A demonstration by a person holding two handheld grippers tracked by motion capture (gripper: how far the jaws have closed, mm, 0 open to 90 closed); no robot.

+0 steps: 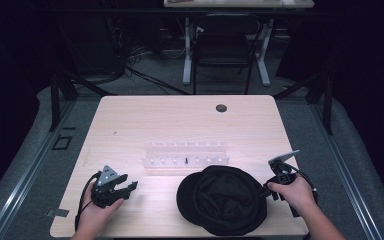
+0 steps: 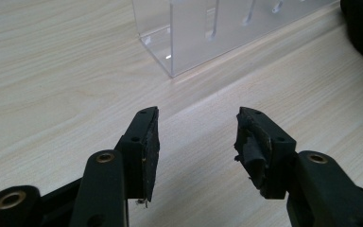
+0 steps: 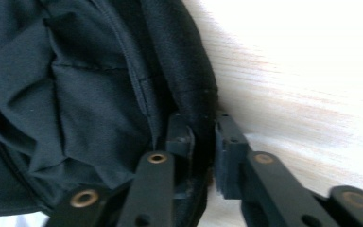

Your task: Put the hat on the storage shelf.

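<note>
A black cloth cap (image 1: 222,199) lies upside down near the table's front edge, right of the middle. My right gripper (image 1: 266,189) is shut on the cap's right rim; in the right gripper view the rim (image 3: 191,101) is pinched between the two jaws, one inside the cap and one outside, at the right gripper (image 3: 203,142). My left gripper (image 1: 131,186) rests low over the table at the front left, pointing right. In the left gripper view this left gripper (image 2: 197,130) is open with bare wood between its jaws.
A clear acrylic rack (image 1: 186,156) with small pegs stands on the wooden table (image 1: 130,115) just behind the cap, and its corner (image 2: 170,52) lies ahead of the left gripper. A dark grommet hole (image 1: 221,108) sits at the table's back. A chair and desk legs stand beyond.
</note>
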